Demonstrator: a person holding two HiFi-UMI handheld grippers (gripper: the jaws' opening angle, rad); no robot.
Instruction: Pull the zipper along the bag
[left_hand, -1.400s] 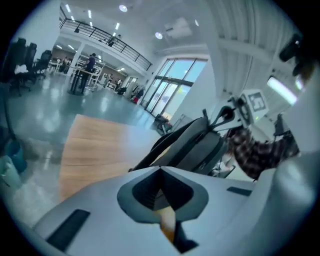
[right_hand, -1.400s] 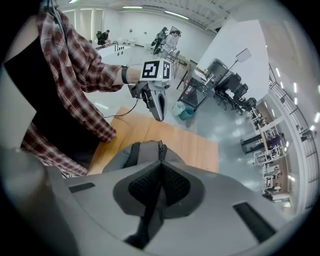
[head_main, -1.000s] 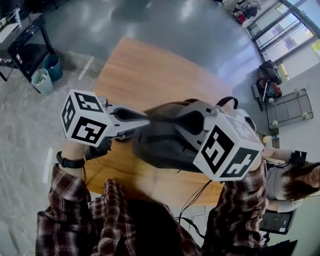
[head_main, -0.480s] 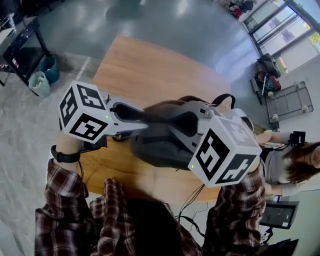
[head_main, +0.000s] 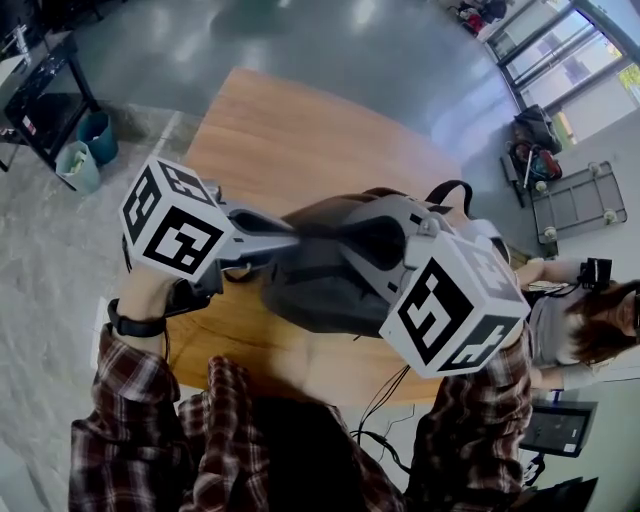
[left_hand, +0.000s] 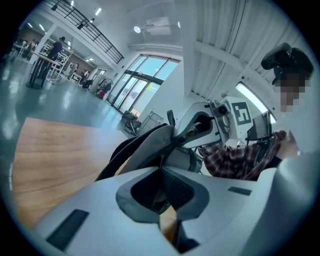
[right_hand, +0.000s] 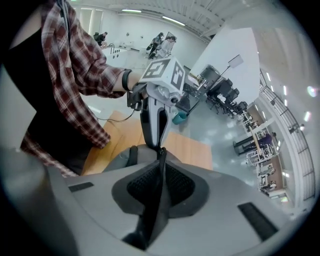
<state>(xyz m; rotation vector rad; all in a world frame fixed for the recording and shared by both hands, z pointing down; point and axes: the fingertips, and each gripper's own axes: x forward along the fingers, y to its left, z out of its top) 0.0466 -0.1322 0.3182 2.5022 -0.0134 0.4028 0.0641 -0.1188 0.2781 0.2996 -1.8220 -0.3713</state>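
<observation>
Wood grain runs across the table (head_main: 300, 130), and the grey bag (head_main: 320, 290) lies on its near half, between the two grippers. The only print we can see is the black-and-white square markers on each gripper's cube; we make out no letters.

Around the table is a glossy grey floor (head_main: 350, 50), with tall windows (head_main: 580, 70) at the far right. Two bins stand on the floor to the left, a blue bin (head_main: 100, 132) and a paler bin (head_main: 77, 165), beside a black stand (head_main: 45, 90). We cannot tell what is in them. Another person (head_main: 585, 345) sits at the right edge.

The left gripper (left_hand: 161, 169) has just been closing. Its tips now pinch the thin zipper pull (left_hand: 161, 161) on the bag's top ridge. The right gripper (right_hand: 161, 152) is clamped tight on a dark fold of the bag, which runs down between its pads. The two grippers' tips are very close together.
</observation>
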